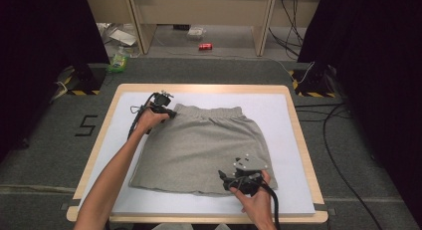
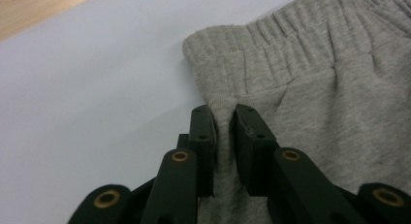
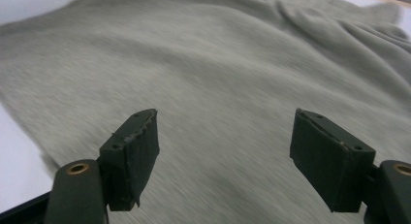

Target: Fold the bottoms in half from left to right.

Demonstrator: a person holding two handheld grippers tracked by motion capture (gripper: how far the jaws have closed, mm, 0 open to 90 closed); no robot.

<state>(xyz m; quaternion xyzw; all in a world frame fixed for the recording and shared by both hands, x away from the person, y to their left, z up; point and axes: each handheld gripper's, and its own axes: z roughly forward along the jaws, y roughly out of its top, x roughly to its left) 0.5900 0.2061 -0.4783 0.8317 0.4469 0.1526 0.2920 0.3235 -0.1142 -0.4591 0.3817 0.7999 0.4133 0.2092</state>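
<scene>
Grey shorts (image 1: 201, 150) lie spread flat on the white sheet (image 1: 278, 110) that covers the bench (image 1: 298, 135), elastic waistband at the far side, hem toward the person. At the waistband's corner the left gripper (image 2: 224, 112) has its jaws nipped narrow on a pinch of the grey cloth: a fold stands up right between the two jaws, just below the ribbed band (image 2: 271, 44). That corner is held. Over at the near hem, the right gripper (image 3: 225, 136) hangs with jaws wide, nothing between them, cloth stretching away ahead and beneath them, the picture blurred. So this looks like the set-up for a fold: one corner gripped, the other hand looking for its hold. Next, I'd say, the right jaws need to come down on the hem corner nearest them and close on both layers, so the two hands can lift together without the cloth sagging.
</scene>
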